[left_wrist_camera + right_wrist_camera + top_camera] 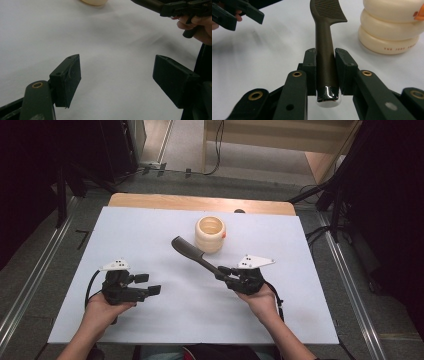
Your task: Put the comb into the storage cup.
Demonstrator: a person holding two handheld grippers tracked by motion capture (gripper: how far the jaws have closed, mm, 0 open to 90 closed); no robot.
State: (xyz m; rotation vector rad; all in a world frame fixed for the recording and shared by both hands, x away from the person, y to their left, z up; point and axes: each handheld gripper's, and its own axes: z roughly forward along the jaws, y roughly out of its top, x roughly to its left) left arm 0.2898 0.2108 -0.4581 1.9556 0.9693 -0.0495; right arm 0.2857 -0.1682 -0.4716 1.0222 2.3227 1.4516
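Two hand-held grippers work over a white sheet that covers the table. The right gripper is clamped on the handle of a dark brown comb; in the right gripper view both pads press the round handle from either side, and the glossy butt end of the handle protrudes toward the camera just below the jaws. The comb extends away from the jaws, up and to the left in the high view, with its ridged toothed head at the far end, near the side of a cream ribbed cup. Whether the head touches the cup cannot be determined. The cup stands upright on the sheet toward the far edge, mouth open to the top, with a small orange mark on its side and printed lettering on its lowest ring. The left gripper is held low over the near left part of the sheet, well apart from the comb. Its jaws stand wide, with bare sheet between them in the left gripper view.
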